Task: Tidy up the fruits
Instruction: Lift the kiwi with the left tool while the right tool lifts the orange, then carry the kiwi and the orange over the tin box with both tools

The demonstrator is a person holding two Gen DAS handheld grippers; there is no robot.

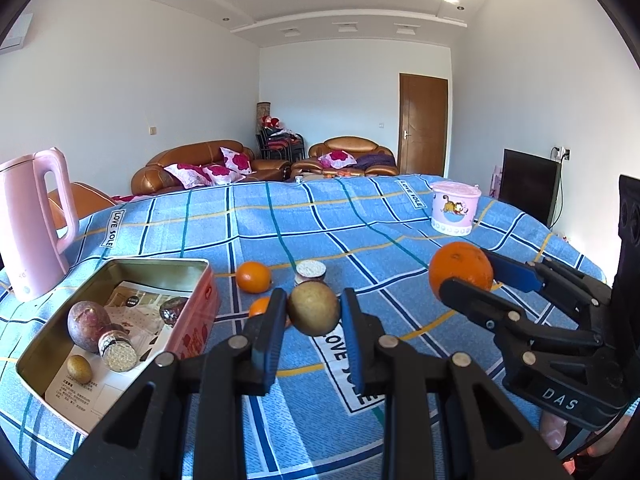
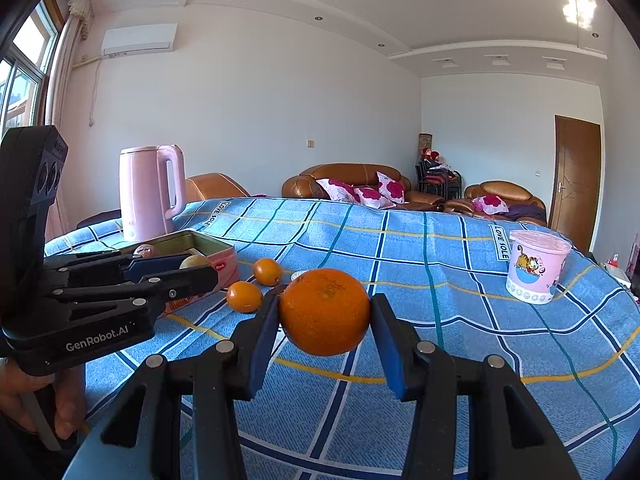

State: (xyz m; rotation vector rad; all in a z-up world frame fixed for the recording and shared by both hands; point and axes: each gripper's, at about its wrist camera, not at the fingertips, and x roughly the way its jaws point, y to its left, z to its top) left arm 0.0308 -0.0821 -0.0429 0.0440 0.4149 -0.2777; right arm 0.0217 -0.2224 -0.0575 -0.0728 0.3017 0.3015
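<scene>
Blue checked cloth covers our surface (image 1: 400, 216), a pink tin (image 1: 192, 312) at left; our right claw (image 2: 325, 312) pinches a large orange (image 2: 324, 312) aloft, our left claw (image 1: 313, 312) a small brownish-green fruit (image 1: 313, 309).

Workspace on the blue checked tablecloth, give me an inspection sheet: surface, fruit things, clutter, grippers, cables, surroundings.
Surface: blue checked tablecloth, printed "LOVE SOLE", covers the table.
Job's things: open pink metal tin holds a purple passion fruit, a halved fruit and a small brown fruit; two small loose oranges and another halved fruit lie on the cloth.
Clutter: pink electric kettle; pink cartoon tub.
Grippers: left gripper shut on a round brownish-green fruit; right gripper shut on a large orange; both held clear of the cloth.
Cables: plug and lead at a wall socket.
Surroundings: brown leather sofas, wooden door.
</scene>
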